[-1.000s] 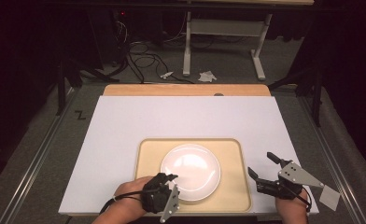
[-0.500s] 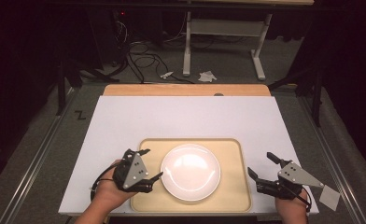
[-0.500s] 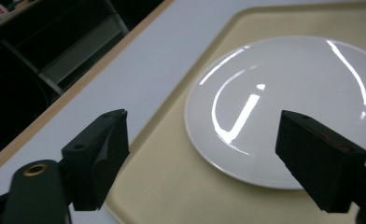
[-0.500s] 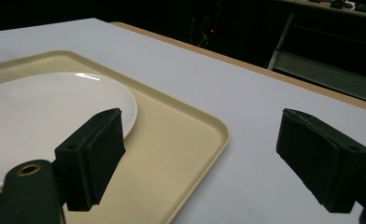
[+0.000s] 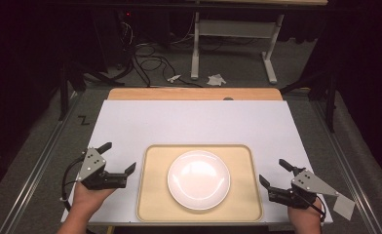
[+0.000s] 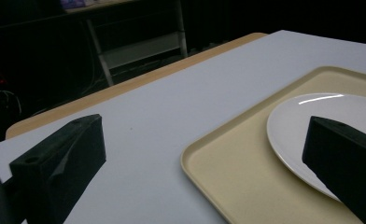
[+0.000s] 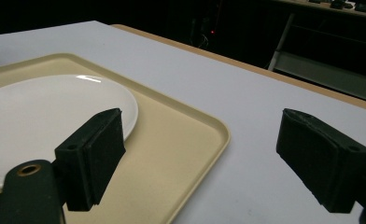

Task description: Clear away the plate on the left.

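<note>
White bench [image 5: 194, 122]: tray [image 5: 152, 195] bearing plate [image 5: 199, 179]; left gripper [image 5: 118, 161] jaws just opening, empty; right gripper [image 5: 273, 174] jaws wide, empty.

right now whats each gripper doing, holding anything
left gripper: open, holding nothing; its jaws have just been opening, left of the beige tray.
right gripper: open, holding nothing.

The far half of the table [image 5: 194, 122] is bare, so a hand can pass anywhere there. Near the front edge the tray [image 5: 152, 195] lies in the middle, its low raised rim the only step to clear, with the plate [image 5: 199, 179] on it. Strips of bare table run along the tray's left and right sides.
</note>
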{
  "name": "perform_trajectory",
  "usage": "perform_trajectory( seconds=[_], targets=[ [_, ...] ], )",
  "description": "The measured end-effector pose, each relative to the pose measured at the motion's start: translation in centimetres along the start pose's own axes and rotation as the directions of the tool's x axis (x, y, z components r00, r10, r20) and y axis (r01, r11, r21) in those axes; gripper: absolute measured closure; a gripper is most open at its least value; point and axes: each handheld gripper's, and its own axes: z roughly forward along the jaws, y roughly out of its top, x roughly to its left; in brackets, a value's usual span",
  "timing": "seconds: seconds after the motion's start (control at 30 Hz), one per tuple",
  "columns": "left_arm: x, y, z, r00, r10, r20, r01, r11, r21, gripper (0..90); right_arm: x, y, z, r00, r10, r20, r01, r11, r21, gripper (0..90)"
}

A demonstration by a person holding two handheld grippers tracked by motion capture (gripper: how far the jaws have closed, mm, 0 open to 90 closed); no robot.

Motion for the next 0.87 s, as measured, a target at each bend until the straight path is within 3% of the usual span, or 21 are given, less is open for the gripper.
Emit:
perform_trajectory(
  seconds=[0.07, 0.4, 0.87],
  targets=[
    [0.3, -0.3, 0.0, 0.9999, 0.008, -0.009, -0.008, 0.9999, 0.007, 0.3, 0.1, 0.0, 0.0, 1.0000, -0.003, -0.004, 0.003, 1.000, -0.002, 16.1],
    [0.1, -1.1, 0.3, 0.9993, 0.032, 0.020, -0.033, 0.9981, 0.052, 0.3, 0.1, -0.1, 0.2, 1.0000, -0.007, -0.005, 0.007, 1.000, 0.008, 16.1],
    [-0.1, -1.5, 0.4, 0.9984, 0.050, 0.027, -0.051, 0.9969, 0.060, 0.4, 0.0, -0.1, 0.3, 0.9999, -0.007, -0.010, 0.008, 1.000, 0.012, 16.1]
  ],
)
